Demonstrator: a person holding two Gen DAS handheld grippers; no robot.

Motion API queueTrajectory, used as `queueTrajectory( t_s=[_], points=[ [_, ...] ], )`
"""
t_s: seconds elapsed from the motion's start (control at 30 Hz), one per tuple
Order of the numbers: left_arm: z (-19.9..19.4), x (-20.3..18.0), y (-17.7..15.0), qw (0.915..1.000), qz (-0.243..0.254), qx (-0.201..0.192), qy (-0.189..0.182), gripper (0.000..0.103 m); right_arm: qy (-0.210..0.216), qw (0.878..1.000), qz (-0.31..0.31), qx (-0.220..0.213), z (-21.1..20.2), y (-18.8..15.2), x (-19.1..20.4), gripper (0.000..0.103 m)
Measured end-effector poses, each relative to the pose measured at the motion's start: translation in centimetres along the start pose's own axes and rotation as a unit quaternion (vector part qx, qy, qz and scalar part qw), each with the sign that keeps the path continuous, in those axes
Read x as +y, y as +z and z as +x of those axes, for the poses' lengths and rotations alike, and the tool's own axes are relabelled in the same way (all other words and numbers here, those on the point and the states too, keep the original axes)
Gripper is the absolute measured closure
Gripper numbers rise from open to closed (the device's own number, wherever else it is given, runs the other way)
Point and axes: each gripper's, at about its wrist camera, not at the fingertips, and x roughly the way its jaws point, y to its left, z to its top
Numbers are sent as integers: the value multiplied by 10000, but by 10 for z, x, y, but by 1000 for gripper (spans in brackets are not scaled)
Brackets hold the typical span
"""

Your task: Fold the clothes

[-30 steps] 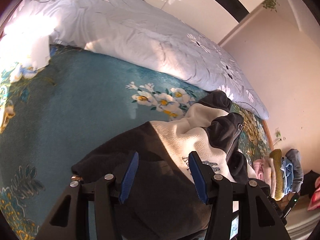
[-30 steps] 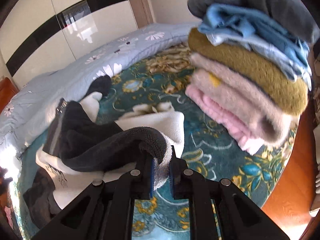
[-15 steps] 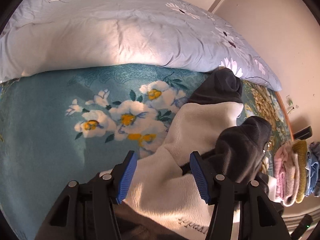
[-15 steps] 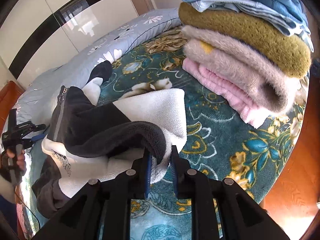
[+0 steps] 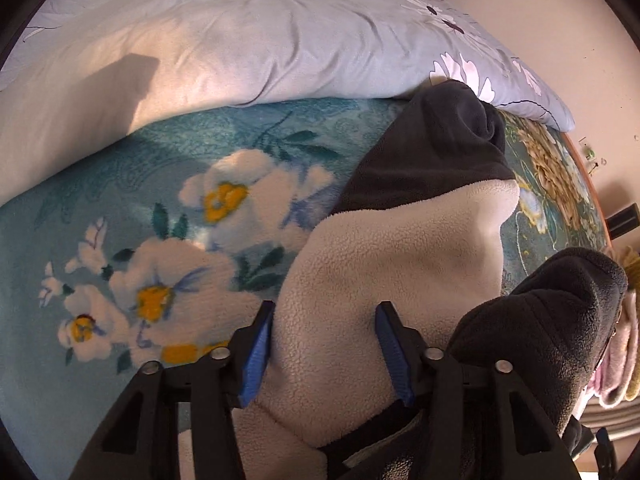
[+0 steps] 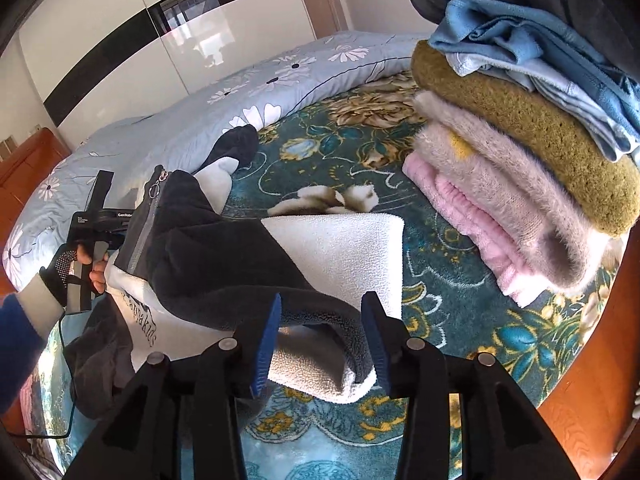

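A dark grey and cream fleece jacket (image 6: 208, 256) lies on the teal floral blanket (image 6: 460, 320). One sleeve (image 6: 320, 312) is folded across its body, and the dark cuff of that sleeve lies between the open fingers of my right gripper (image 6: 320, 344), which grip nothing. My left gripper (image 5: 325, 356) is open over the other cream sleeve (image 5: 400, 260), which runs out to a dark cuff (image 5: 432, 148) at the duvet's edge. The right wrist view shows the left gripper (image 6: 96, 220) held by a gloved hand at the jacket's far side.
A stack of folded clothes (image 6: 520, 140) stands on the blanket right of the jacket, close to my right gripper. A pale blue flowered duvet (image 5: 240, 40) is bunched along the far side. The wooden bed edge (image 6: 580, 400) runs at the lower right.
My right gripper has opened and let go of the dark sleeve cuff, which now rests on the jacket. My left gripper has moved forward along the cream sleeve, still open.
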Motion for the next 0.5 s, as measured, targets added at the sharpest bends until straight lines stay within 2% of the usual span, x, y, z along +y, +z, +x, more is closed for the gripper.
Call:
queueTrajectory(
  t_s=[0.03,0.1,0.23,0.3,0.37,0.5],
  points=[
    [0,0,-1,10000,-21,-19,16,81,14,10000,26,38,2,-1,0,60],
    [-6,2,-4,9998,-122,-98,-103,92,38,9999,41,84,4,-3,2,60],
    [-34,15,-14,9961,-507,-522,-489,95,79,9999,-12,106,2,-5,6,58],
    [-60,30,-19,9857,-1011,-882,-1024,95,99,9999,-39,117,1,-7,8,58],
    [-93,43,-28,9734,-1286,-1263,-1411,95,120,9998,-65,128,0,-8,9,58],
    [-166,74,-55,9499,-1520,-2128,-1713,95,222,9995,-114,168,0,-12,16,58]
  ],
)
